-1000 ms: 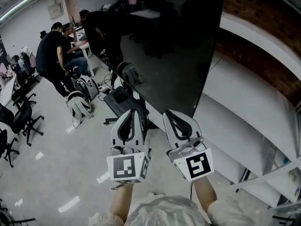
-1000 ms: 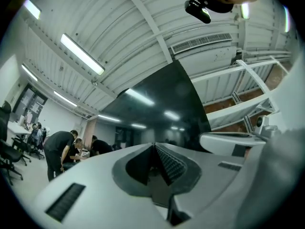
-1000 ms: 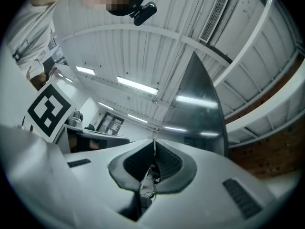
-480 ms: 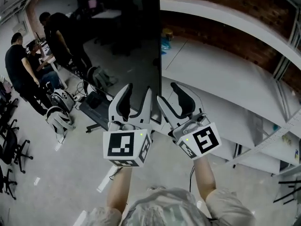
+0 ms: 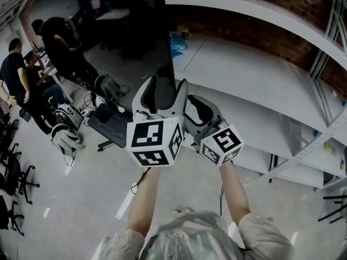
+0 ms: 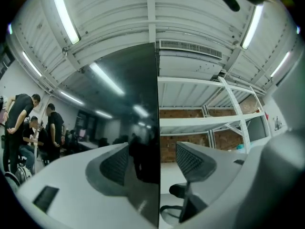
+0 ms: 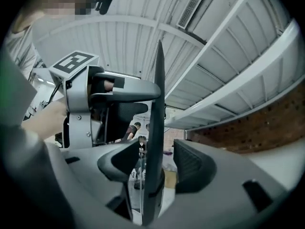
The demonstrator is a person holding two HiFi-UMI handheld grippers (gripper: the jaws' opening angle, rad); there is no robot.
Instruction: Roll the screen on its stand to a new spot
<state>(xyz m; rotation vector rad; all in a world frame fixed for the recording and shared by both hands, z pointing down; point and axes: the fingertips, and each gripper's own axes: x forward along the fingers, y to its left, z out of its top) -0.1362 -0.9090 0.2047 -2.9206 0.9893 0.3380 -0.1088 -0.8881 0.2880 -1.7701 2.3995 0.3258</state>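
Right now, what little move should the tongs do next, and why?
Probably draw both back off the screen. The left tongs and right tongs have just been opening; its edge stands between each pair, pads not pressing it, so the grip looks released.

a long white metal shelf rack (image 5: 255,83) runs beneath a red brick wall (image 5: 255,12), with a small blue item (image 5: 178,41) lying at the rack's far end. well to the left of the rack, people in black shirts (image 5: 13,75) stand together. nearer on that side, black swivel chairs (image 5: 15,182) and a grey-and-white backpack (image 5: 65,137) sit on the pale floor (image 5: 81,199).
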